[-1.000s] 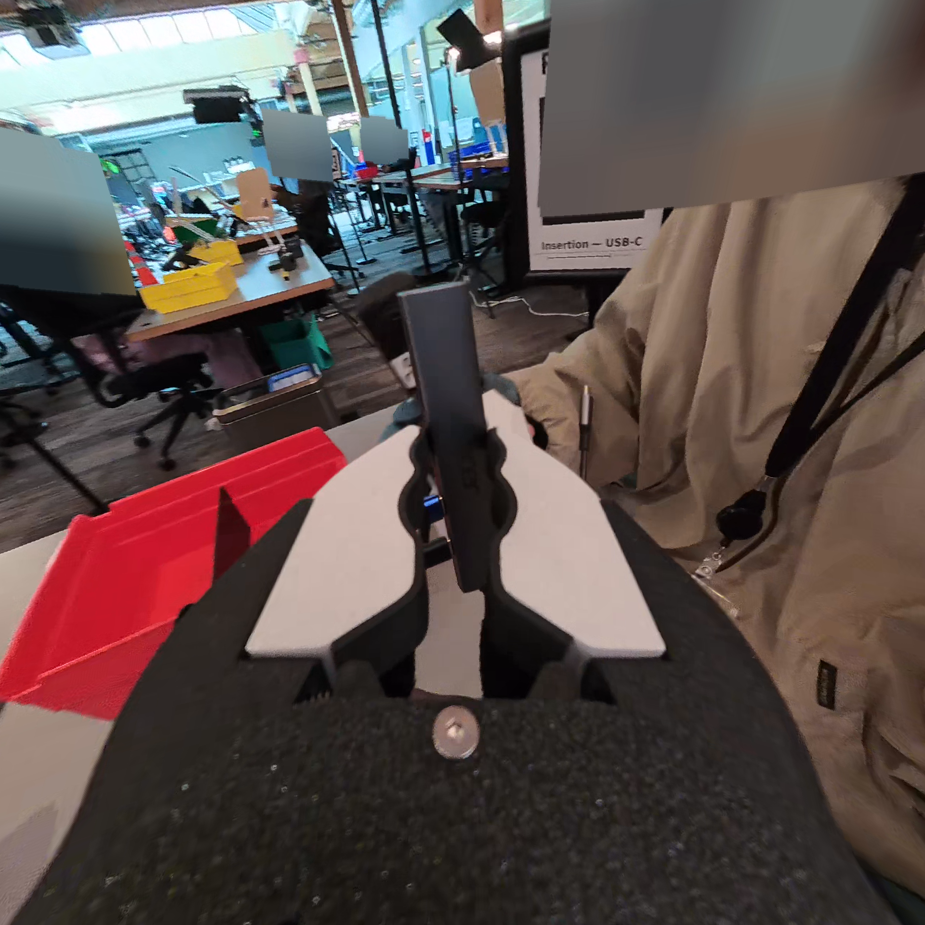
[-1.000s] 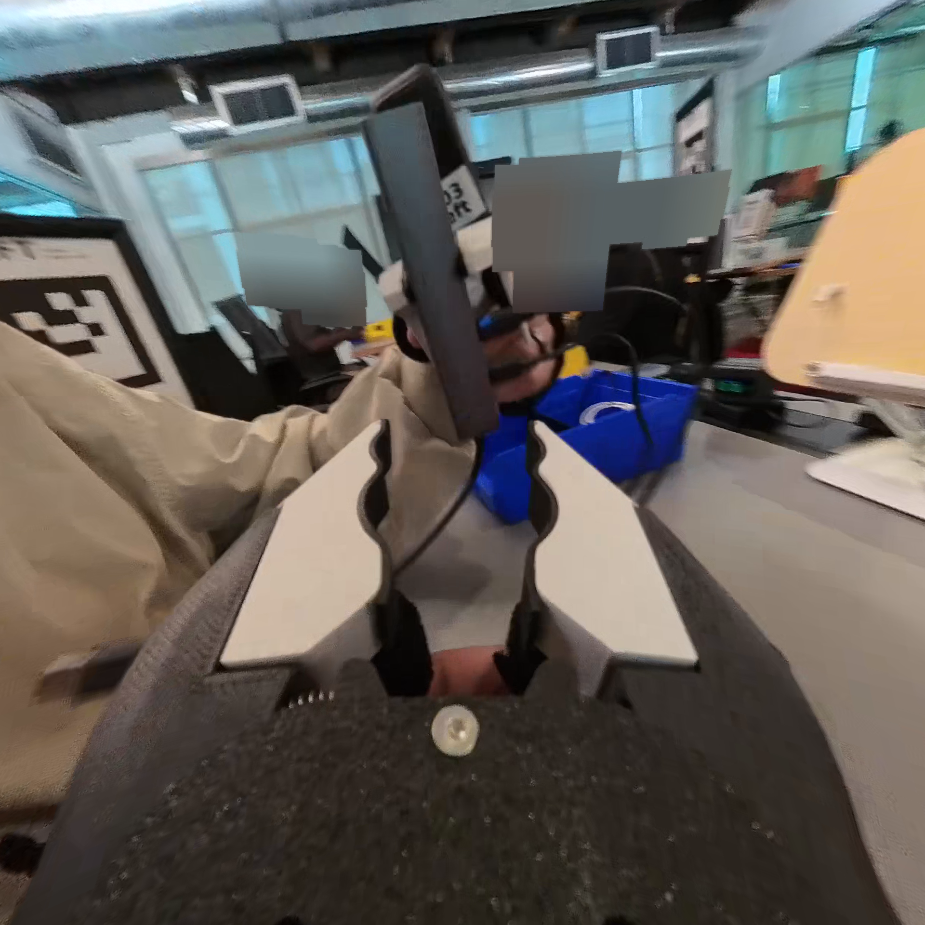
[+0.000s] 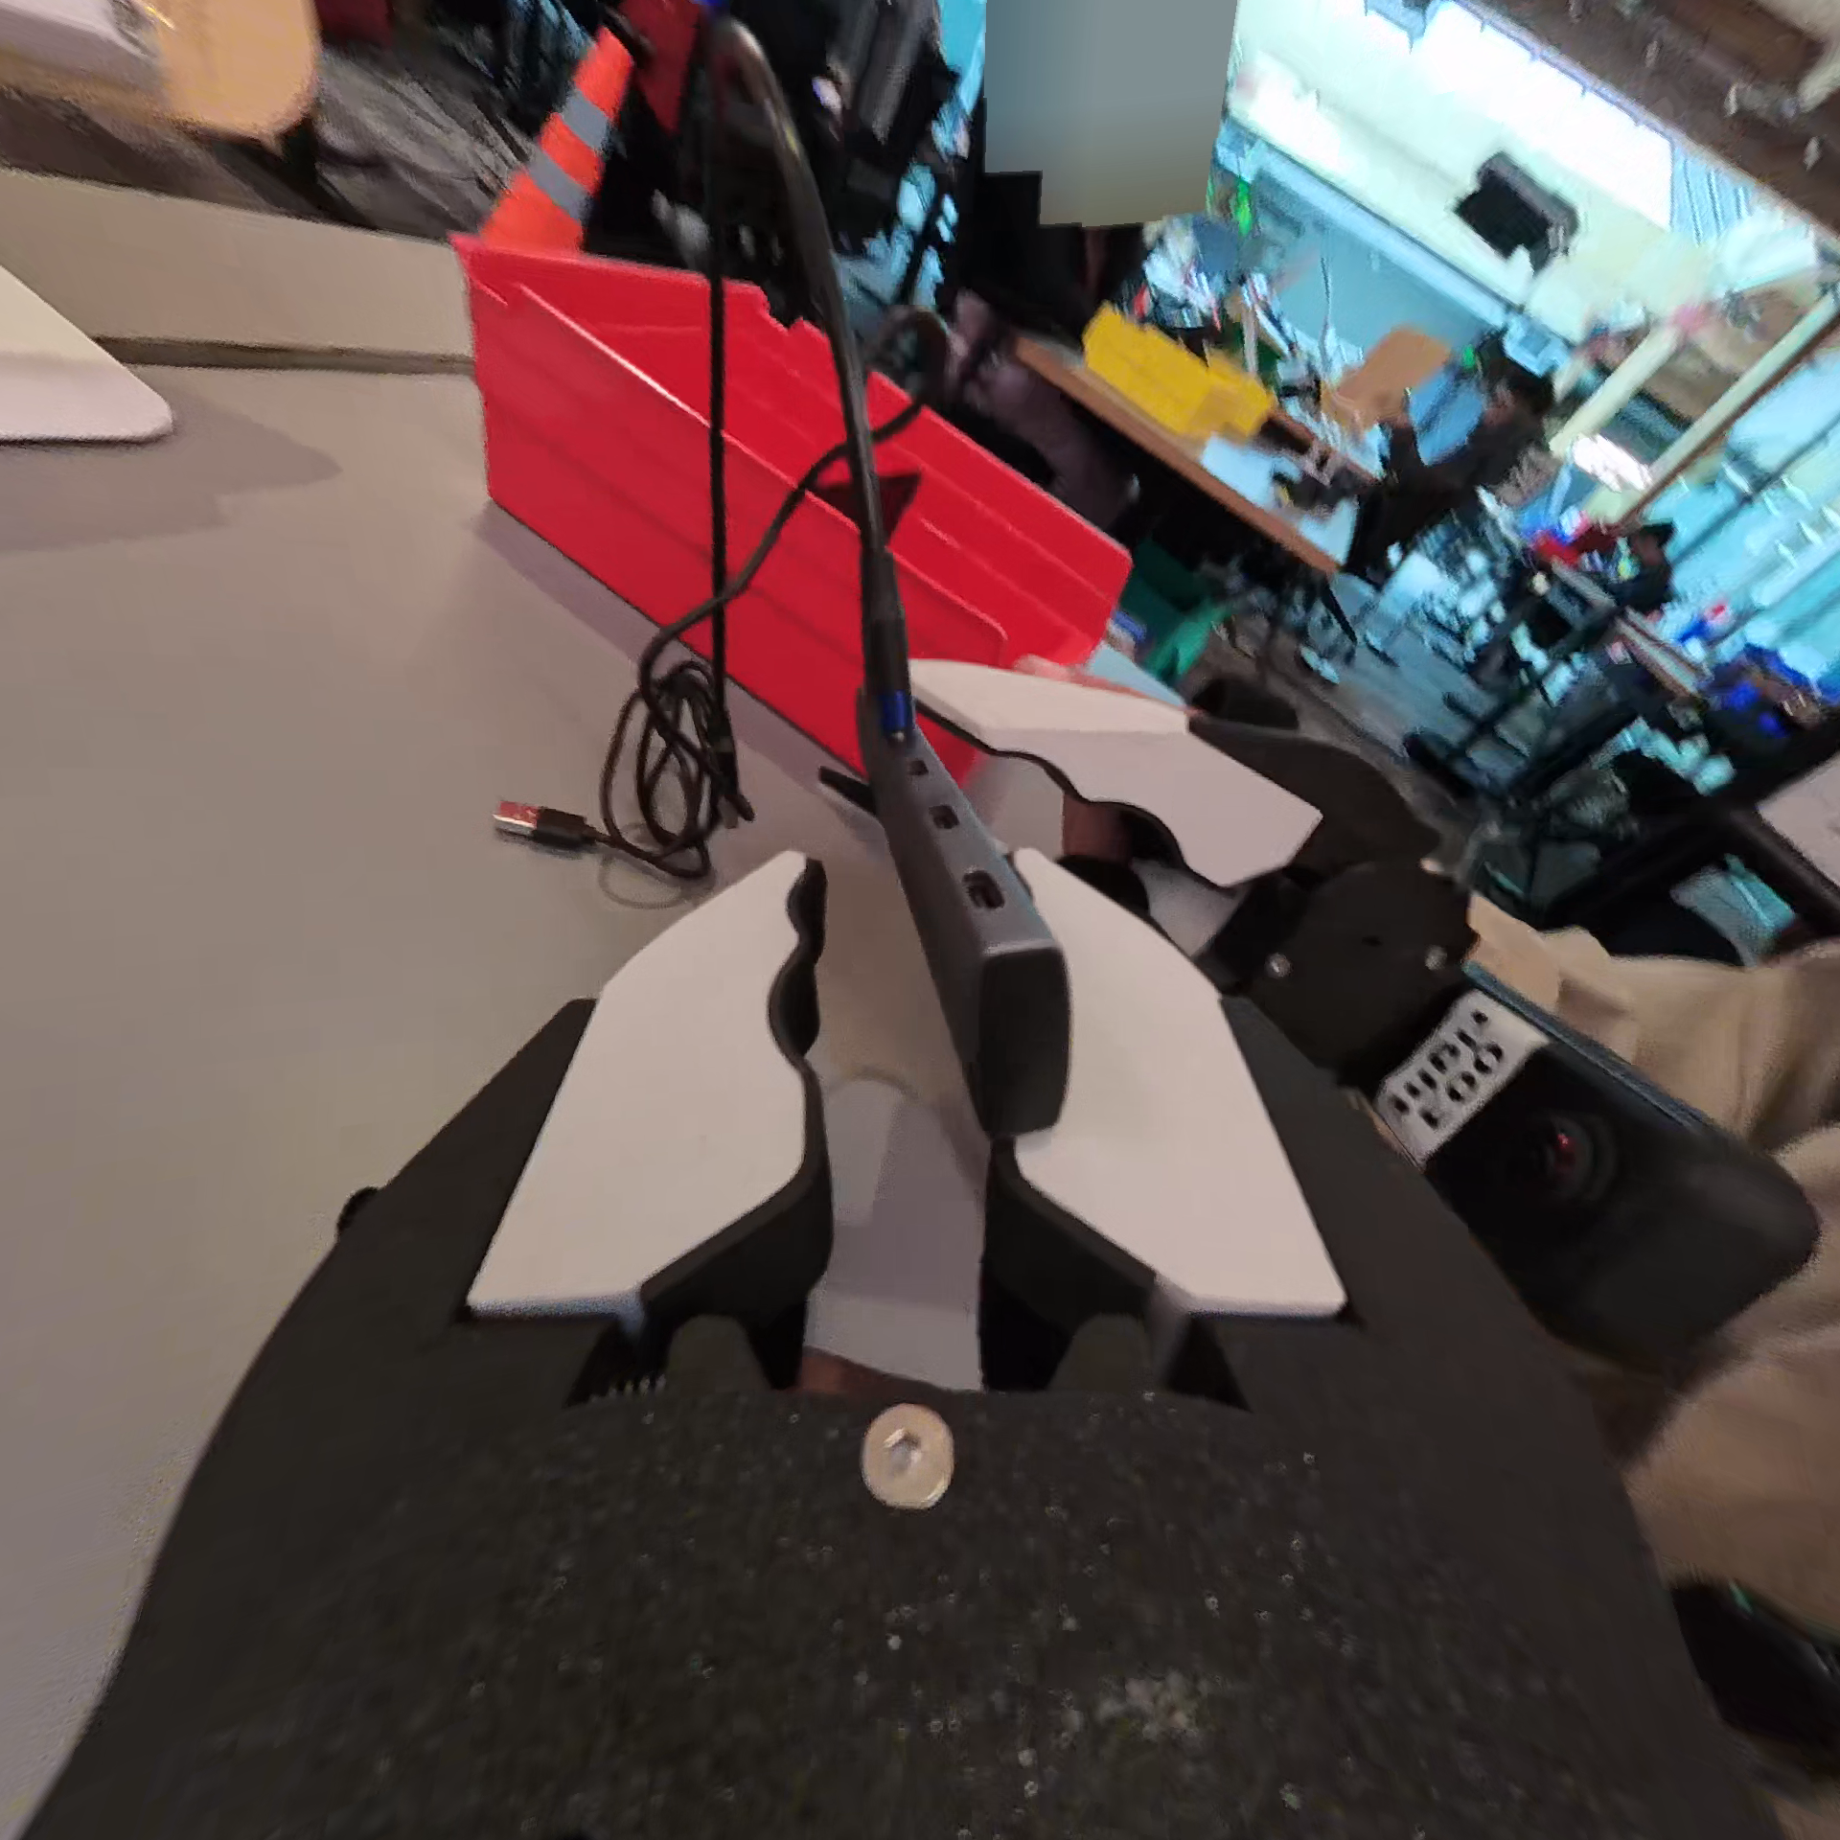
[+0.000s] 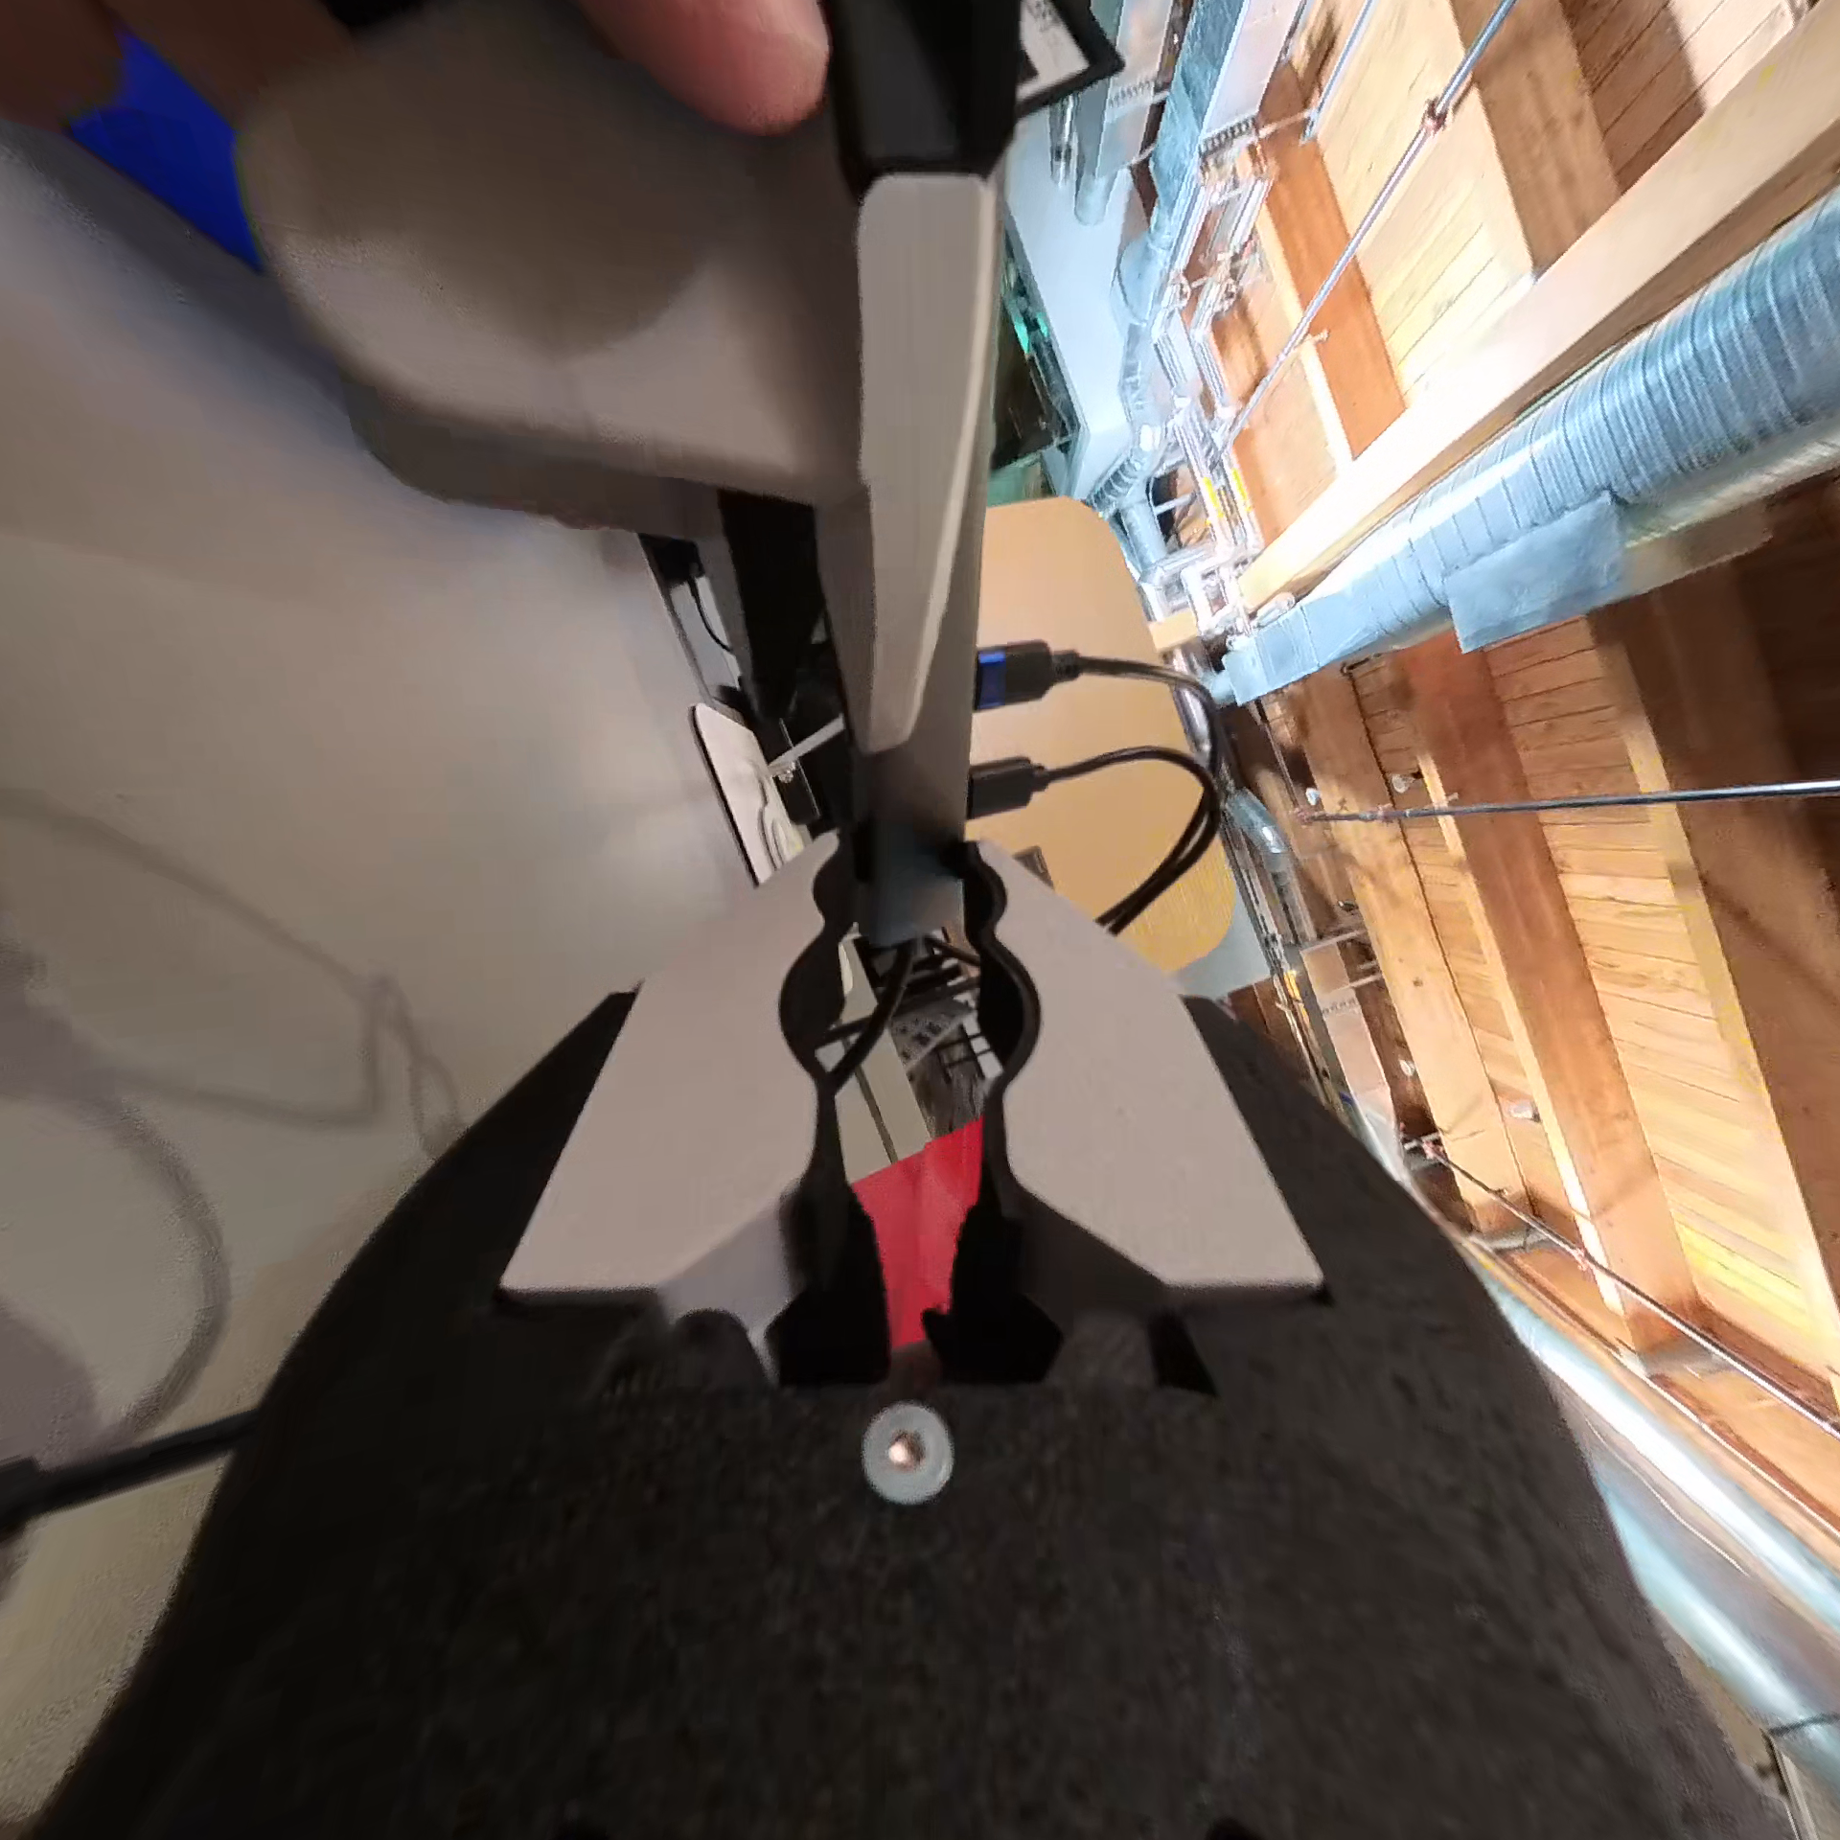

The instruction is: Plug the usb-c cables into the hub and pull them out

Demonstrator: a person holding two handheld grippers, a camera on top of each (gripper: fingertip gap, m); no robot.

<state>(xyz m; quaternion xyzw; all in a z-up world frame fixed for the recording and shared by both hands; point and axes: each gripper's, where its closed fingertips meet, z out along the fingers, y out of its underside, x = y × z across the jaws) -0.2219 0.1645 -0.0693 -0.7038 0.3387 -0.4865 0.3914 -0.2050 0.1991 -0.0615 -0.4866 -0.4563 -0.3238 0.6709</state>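
The dark grey hub (image 3: 986,956) lies between the fingers of my left gripper (image 3: 911,866). That gripper is open, and the hub leans on its right finger. The far end of the hub is in my right gripper, whose white fingers (image 3: 1055,712) show beyond it. In the right wrist view my right gripper (image 4: 906,861) is shut on the end of the hub (image 4: 916,478). A blue-collared plug (image 4: 1006,677) and a black plug (image 4: 1006,787) sit in the hub's side. The blue-collared plug (image 3: 889,712) also shows in the left wrist view, with several bare ports beside it.
A red bin (image 3: 757,478) stands on the grey table (image 3: 249,697) behind the hub. A coiled black cable (image 3: 677,737) with a loose plug (image 3: 538,821) lies in front of it. A white base (image 3: 60,388) is far left. A beige sleeve (image 3: 1693,1045) is at right. Both grippers' tips are close together, under 4 cm apart. From either gripper's tips it is about 40 cm to the white base (image 3: 60,388).
My left gripper was shut on the hub and is now open. My right gripper was open and is now shut on the hub's end. Both views have swung round.
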